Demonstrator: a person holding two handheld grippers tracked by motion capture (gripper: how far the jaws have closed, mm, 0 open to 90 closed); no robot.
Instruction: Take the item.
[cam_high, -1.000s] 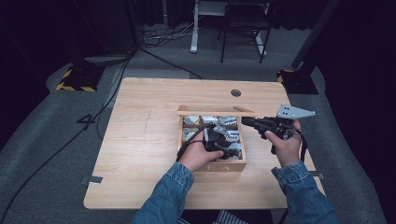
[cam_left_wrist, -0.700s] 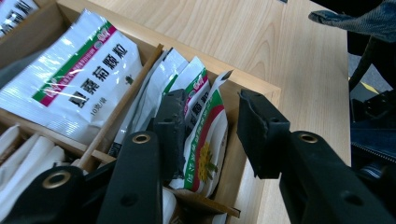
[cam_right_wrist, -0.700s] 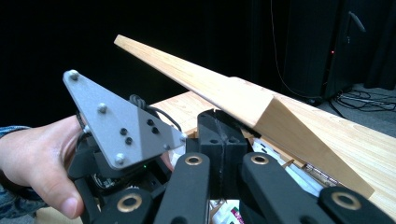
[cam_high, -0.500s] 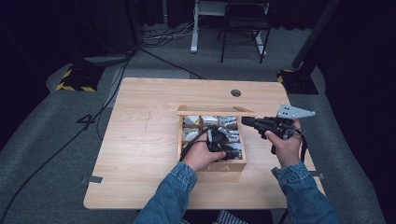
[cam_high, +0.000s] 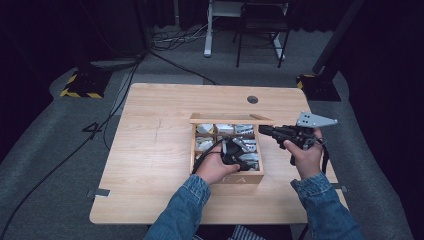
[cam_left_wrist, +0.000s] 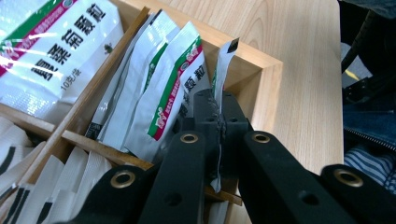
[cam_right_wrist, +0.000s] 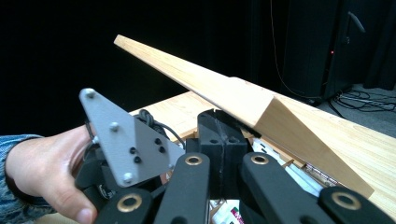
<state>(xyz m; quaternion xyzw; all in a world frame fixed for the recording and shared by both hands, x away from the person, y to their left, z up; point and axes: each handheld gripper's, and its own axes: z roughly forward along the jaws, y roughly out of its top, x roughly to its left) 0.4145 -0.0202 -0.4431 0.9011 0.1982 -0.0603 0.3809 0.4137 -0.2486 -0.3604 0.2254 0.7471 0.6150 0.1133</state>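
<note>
Dark curtains and grey carpet surround a pale wooden desk, with a chair and cables beyond its far edge. A compartmented wooden box sits toward the desk's near right part, its lid propped along the far side.

The left claw reaches into the box from the near side. In the left gripper view its jaws are pressed together on a thin white sachet that stands on edge in a corner compartment, just beside other green-and-white sachets leaning there. A larger packet with printed characters lies in the neighbouring compartment.

The right claw hovers just off the box's right side, near the lid's end. In the right gripper view its jaws are pressed together with nothing between them, and the left hand shows beyond.
</note>
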